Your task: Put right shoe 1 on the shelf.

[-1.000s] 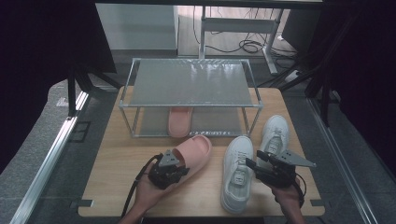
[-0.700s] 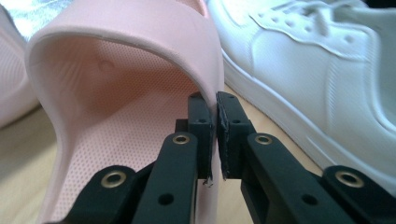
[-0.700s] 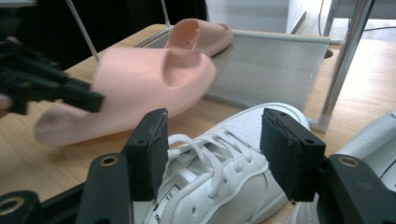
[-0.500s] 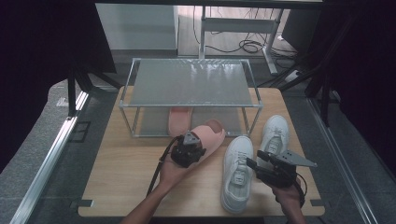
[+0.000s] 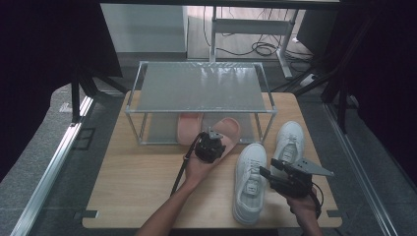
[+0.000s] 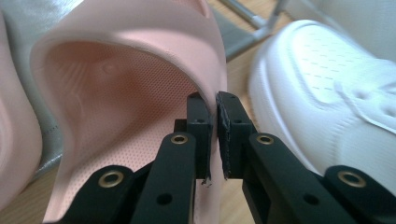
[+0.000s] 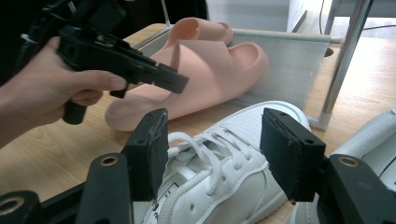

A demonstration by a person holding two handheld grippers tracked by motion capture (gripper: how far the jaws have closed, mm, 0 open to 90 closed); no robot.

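My left gripper [image 5: 215, 138] is shut on the strap edge of a pink slipper [image 5: 228, 128], whose toe reaches onto the lower shelf of the metal rack [image 5: 199, 86]. In the left gripper view the jaws [image 6: 217, 100] pinch the thin strap rim of that slipper [image 6: 116, 93]. A second pink slipper [image 5: 188, 129] lies on the lower shelf to its left. My right gripper [image 5: 268, 168] is open, its jaws [image 7: 215, 140] standing either side above the laces of a white sneaker [image 7: 224, 158] without touching it. The right gripper view also has the held slipper [image 7: 210, 79] and the left gripper [image 7: 180, 81].
A second white sneaker [image 5: 289, 142] lies right of the first [image 5: 250, 182] on the wooden table [image 5: 137, 182]. The rack's front right leg [image 7: 343, 60] stands close to the sneakers. Bare table lies at the front left.
My left gripper has carried the pink slipper away from the person and to the right, up to the rack's lower shelf. The right gripper has stayed over the sneaker.
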